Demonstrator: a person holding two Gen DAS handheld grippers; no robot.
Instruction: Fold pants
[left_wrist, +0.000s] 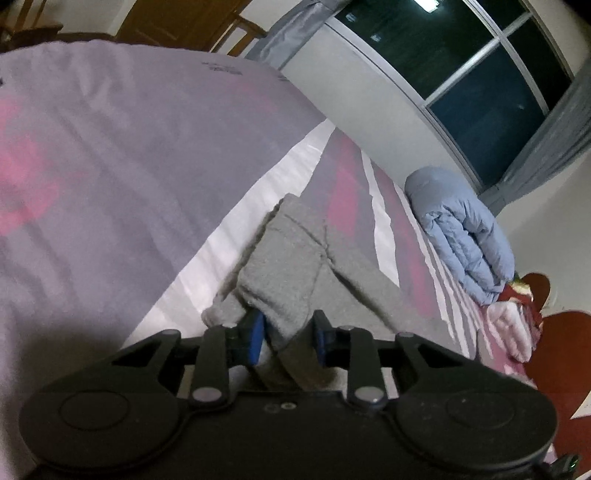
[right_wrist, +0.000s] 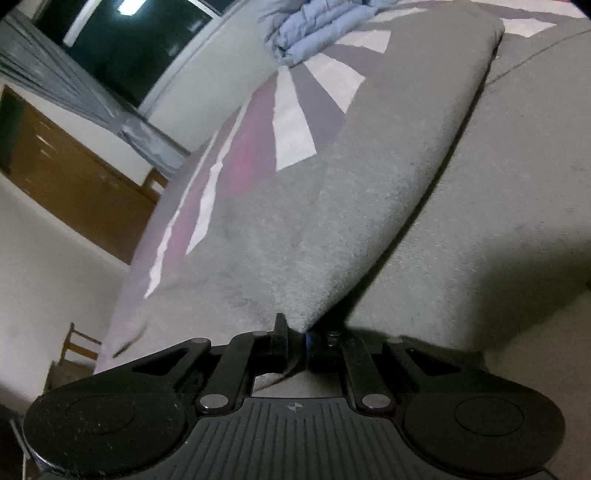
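Left gripper: clenched on a thick bunch of grey cloth, one blue pad pressed against each side of it.
Right gripper: jaws nearly together, pinching a thin folded edge of the same grey cloth.
Pants: grey, fleecy; they lie on the bed, one leg running away from the left gripper, the cloth rumpled and partly doubled over. In the right wrist view a folded leg stretches up and to the right.
Bed cover: grey with pink and white stripes, under the pants.
Blue quilt: folded, at the far side of the bed, near the wall, apart from the pants.
Window: dark panes, grey curtains at both sides.
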